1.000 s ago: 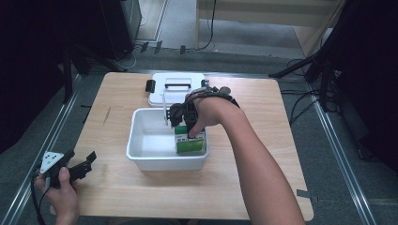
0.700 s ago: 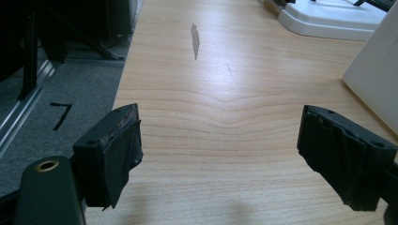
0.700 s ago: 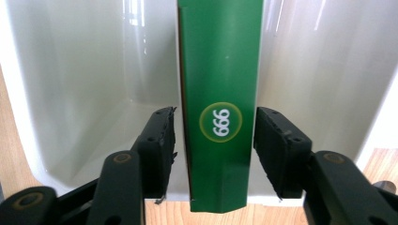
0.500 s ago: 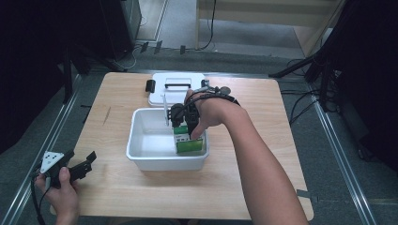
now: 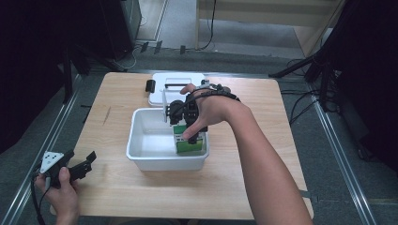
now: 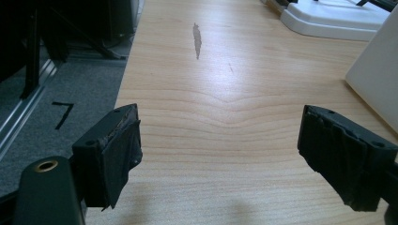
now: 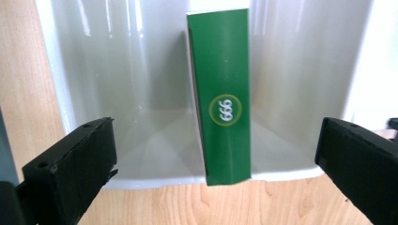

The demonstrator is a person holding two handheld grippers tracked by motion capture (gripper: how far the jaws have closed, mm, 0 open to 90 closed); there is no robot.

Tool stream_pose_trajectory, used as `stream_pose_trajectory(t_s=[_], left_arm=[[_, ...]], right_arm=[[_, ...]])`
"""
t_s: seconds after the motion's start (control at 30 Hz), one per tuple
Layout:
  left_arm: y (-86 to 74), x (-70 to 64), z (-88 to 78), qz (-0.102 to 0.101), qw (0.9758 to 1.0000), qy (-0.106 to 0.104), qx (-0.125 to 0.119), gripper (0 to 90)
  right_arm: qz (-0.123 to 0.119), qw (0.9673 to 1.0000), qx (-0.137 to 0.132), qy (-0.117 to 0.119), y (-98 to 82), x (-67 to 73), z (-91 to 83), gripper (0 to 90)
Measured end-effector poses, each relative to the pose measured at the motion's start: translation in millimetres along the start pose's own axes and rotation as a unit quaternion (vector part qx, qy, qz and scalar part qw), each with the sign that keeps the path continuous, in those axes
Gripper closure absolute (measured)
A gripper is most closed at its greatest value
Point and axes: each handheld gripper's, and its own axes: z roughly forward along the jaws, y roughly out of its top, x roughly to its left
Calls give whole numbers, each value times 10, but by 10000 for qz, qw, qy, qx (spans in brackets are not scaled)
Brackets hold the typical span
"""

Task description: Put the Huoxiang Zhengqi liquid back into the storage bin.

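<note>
Right gripper (image 7: pixel 216 164) – fingers just opened wide, clear of the green box (image 7: pixel 223 98) standing in the white tub (image 5: pixel 141 157) at frame centre; left gripper (image 6: pixel 234 154) at lower left, fingers wide and empty.

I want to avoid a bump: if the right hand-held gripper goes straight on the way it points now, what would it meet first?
Probably the green box: it stands in the white bin, centred between the open jaws of the right hand-held gripper, which have just been opening.

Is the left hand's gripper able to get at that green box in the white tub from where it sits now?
Probably not without moving. The left gripper rests open near the table's corner, and the tub's wall stands between it and the green box; the right gripper hangs over the box.
</note>
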Motion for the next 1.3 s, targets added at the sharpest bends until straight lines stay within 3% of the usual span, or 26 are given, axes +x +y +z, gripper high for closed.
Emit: stream_pose_trajectory(t_s=[0.13,0.17,0.23,0.37,0.6,0.73,0.83,0.93,0.97,1.0,1.17,1.23,1.3], left_arm=[[0,1,0,-7,10000,2,-1,147],[0,0,0,-6,10000,1,-1,147],[0,0,0,-4,10000,2,-2,147],[0,1,0,-7,10000,0,-1,147],[0,0,0,-2,10000,5,-2,147],[-1,-2,0,2,10000,13,-8,147],[-1,-2,0,-1,10000,16,-9,147],[-2,-2,1,1,10000,16,-17,147],[-2,-4,2,5,10000,21,-22,147],[-2,-4,2,12,10000,22,-24,147],[-3,-5,2,4,10000,23,-30,147],[-2,-4,3,14,10000,24,-26,147],[-2,-4,3,13,10000,24,-27,147]], right_arm=[[60,9994,-273,-184,-37,-9,-79,0],[186,9983,-485,-280,-64,-14,-113,0],[219,9977,-550,-328,-80,-21,-136,0],[376,9936,-989,-385,-157,-35,-199,0],[591,9813,-1802,-335,-333,-58,-285,0],[761,9744,-2095,-292,-437,-62,-302,0],[885,9686,-2304,-299,-513,-63,-309,0],[986,9600,-2608,-265,-598,-64,-313,0],[1043,9555,-2746,-255,-654,-53,-309,0],[1043,9555,-2746,-255,-654,-53,-309,0],[1186,9438,-3068,-327,-798,-49,-272,0],[1303,9370,-3225,-331,-859,-43,-264,0],[1429,9279,-3422,-375,-926,-33,-255,0]])
